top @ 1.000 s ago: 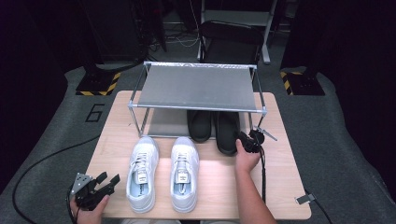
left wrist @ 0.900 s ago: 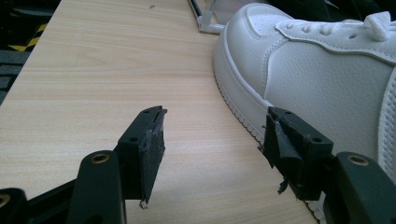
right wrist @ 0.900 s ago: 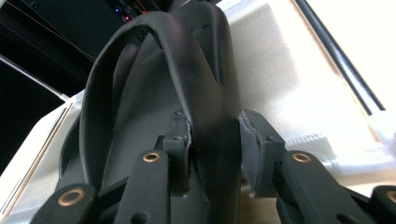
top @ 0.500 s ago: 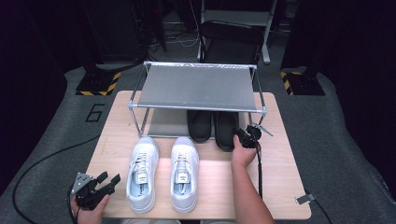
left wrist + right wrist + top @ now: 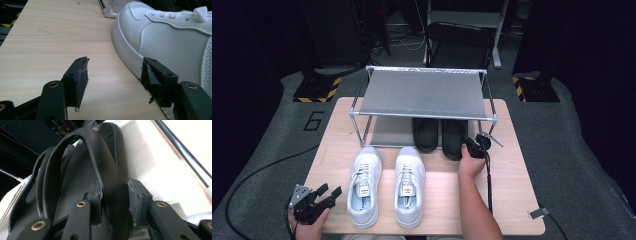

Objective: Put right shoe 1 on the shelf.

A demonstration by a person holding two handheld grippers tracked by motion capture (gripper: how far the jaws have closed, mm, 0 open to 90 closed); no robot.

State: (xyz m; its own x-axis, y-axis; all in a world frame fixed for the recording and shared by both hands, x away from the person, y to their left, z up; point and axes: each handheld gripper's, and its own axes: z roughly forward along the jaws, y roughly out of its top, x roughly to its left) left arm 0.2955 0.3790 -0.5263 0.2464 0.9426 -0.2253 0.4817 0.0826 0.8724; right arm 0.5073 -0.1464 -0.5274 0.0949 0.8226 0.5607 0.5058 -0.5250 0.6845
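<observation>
Right gripper view: jaws clamped on black shoe's [image 5: 110, 182] heel rim, frame centre, on rack's [image 5: 427, 95] lower shelf. Thin grip, could slip if tugged. Left gripper [image 5: 115, 80] gaping, idle beside white sneaker [image 5: 175, 37].

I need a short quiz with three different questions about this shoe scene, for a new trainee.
1. True or false: the right tongs are shut on the rim of a black shoe.
2. How many white sneakers stand in front of the rack?
3. The left tongs are: A) gripping a sneaker, B) open beside the left white sneaker, C) on top of the rack.

Key: 1 true; 2 two; 3 B.
</observation>
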